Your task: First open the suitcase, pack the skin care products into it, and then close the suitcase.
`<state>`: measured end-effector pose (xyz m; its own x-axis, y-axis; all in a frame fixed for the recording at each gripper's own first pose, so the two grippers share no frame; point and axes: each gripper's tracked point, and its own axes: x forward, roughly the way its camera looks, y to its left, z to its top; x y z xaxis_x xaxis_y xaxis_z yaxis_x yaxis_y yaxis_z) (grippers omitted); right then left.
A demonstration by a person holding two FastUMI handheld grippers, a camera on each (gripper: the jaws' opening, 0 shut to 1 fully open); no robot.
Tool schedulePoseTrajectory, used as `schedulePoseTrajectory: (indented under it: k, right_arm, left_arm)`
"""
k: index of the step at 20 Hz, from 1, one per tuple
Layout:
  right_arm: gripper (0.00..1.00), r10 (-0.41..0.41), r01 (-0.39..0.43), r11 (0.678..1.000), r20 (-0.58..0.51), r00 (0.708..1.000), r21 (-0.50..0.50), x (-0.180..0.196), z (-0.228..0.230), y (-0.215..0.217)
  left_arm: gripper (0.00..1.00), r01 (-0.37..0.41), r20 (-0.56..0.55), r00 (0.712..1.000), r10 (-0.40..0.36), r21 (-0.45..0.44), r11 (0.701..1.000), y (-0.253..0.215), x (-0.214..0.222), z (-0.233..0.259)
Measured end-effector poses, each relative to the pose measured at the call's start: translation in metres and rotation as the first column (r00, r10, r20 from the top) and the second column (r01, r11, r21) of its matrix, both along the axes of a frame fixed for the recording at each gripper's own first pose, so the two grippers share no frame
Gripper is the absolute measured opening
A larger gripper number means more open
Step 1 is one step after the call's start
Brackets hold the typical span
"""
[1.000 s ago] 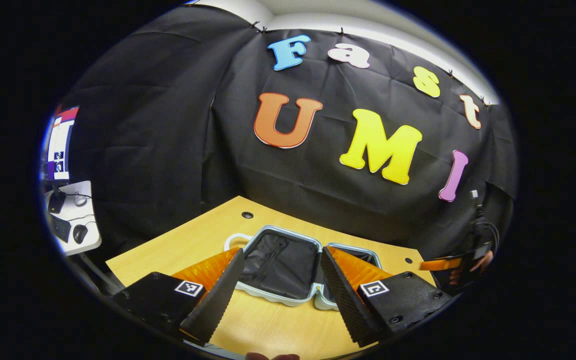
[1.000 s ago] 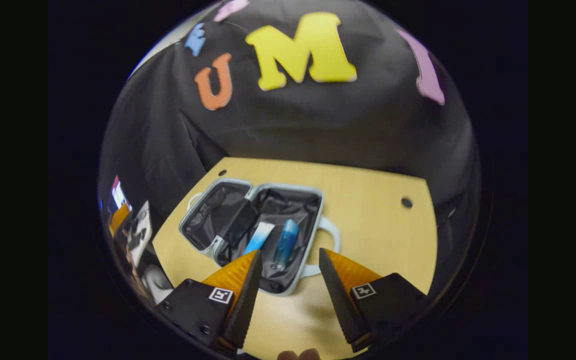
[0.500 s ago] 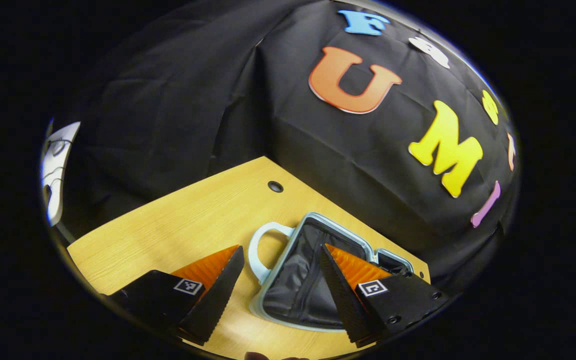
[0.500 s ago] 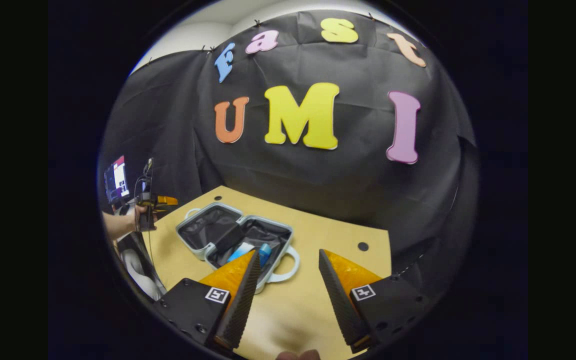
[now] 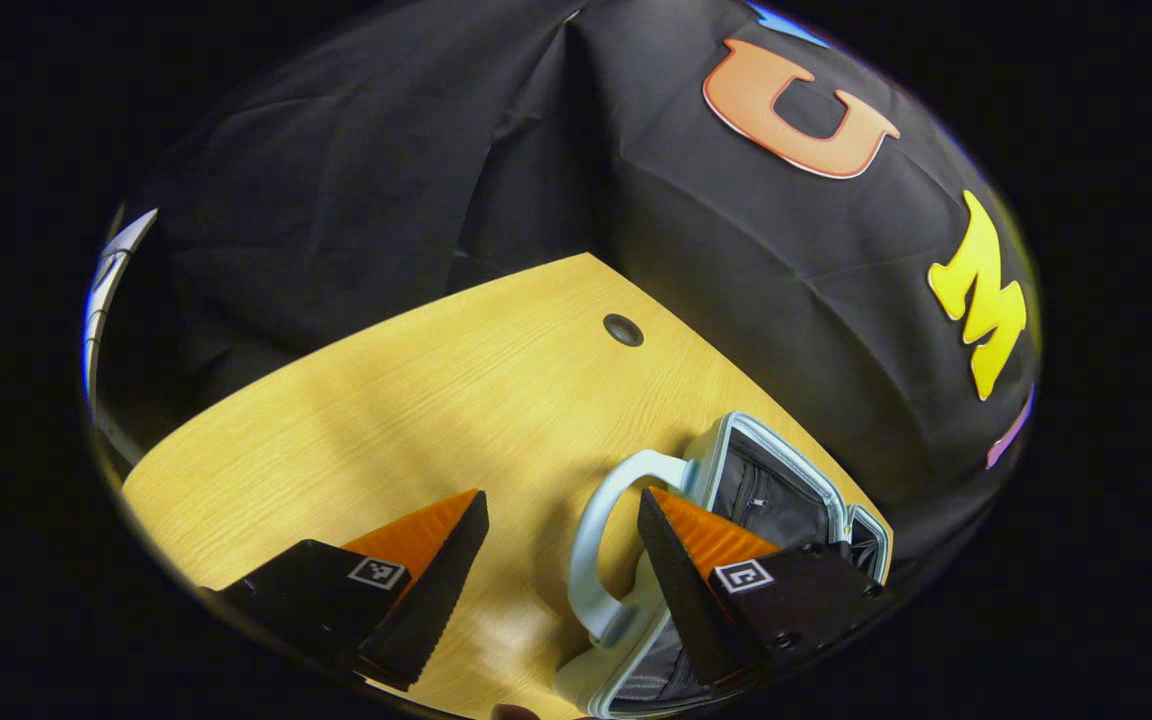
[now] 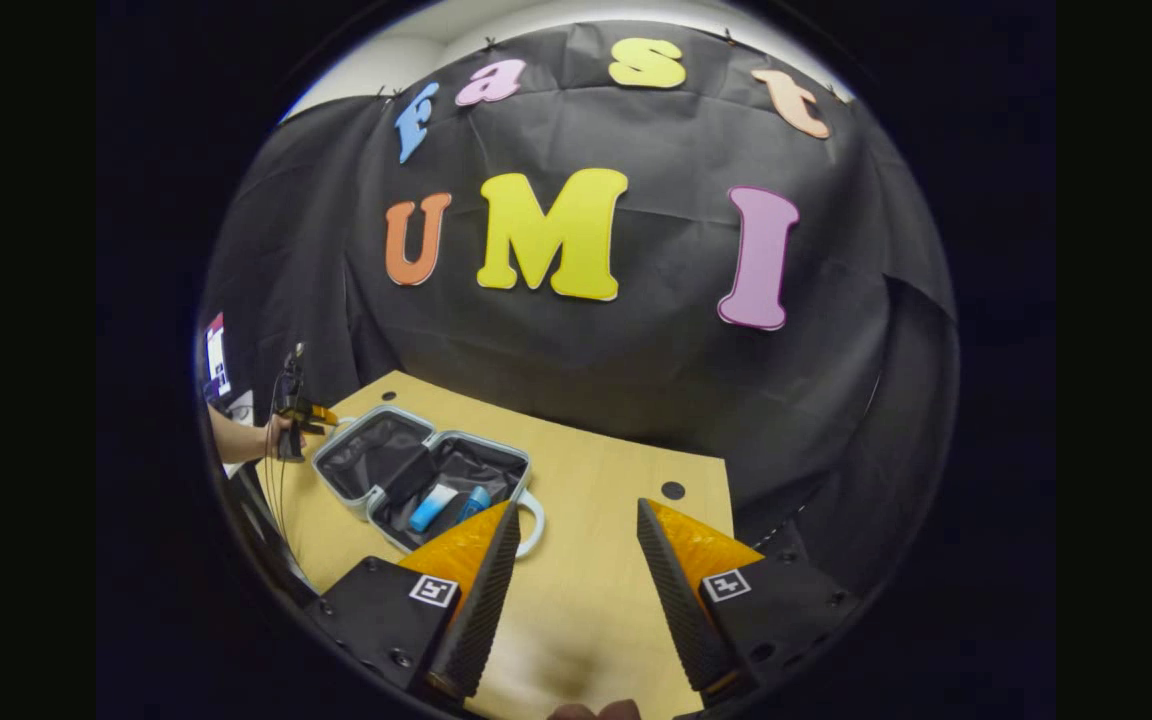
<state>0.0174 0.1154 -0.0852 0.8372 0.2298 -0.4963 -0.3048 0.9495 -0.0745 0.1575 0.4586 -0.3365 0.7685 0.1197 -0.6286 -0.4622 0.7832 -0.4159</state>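
The suitcase (image 6: 423, 478) lies open near the far left corner of the tabletop (image 6: 616, 560), with blue bottles (image 6: 433, 507) inside. The left claw (image 5: 561, 530) is spread wide around its handle (image 5: 596, 540), not gripping. The right claw (image 6: 570, 545) hangs wide apart, holding nothing, over the tabletop's near edge.

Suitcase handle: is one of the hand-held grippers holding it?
No. The left hand-held gripper is open around the suitcase handle, not pinching it. The right hand-held gripper is open over the table.
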Motion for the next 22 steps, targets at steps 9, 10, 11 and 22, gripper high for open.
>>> schedulePoseTrajectory:
  k: [9, 10, 11, 22]
  right_arm:
    - [0.68, -0.045, 0.046, 0.998, -0.03, 0.999, 0.03, 0.003, 0.0, -0.018]
    - [0.71, -0.05, 0.051, 0.998, -0.032, 0.998, 0.032, 0.001, -0.001, -0.021]
    - [0.67, -0.052, 0.053, 0.998, -0.032, 0.998, 0.033, -0.001, 0.0, -0.025]
    - [0.71, -0.123, 0.12, 0.975, 0.003, 0.992, 0.186, -0.011, 0.006, -0.075]
  left_arm:
    - [0.41, 0.031, -0.084, 0.996, -0.033, -0.017, 0.999, -0.011, 0.007, -0.02]
    - [0.29, 0.027, -0.095, 0.995, -0.028, -0.014, 1.0, -0.012, 0.005, -0.017]
    - [0.23, 0.032, -0.112, 0.993, -0.032, -0.003, 0.999, -0.013, 0.006, -0.019]
    - [0.06, 0.085, 0.048, 0.994, -0.094, 0.16, 0.983, -0.096, 0.01, 0.165]
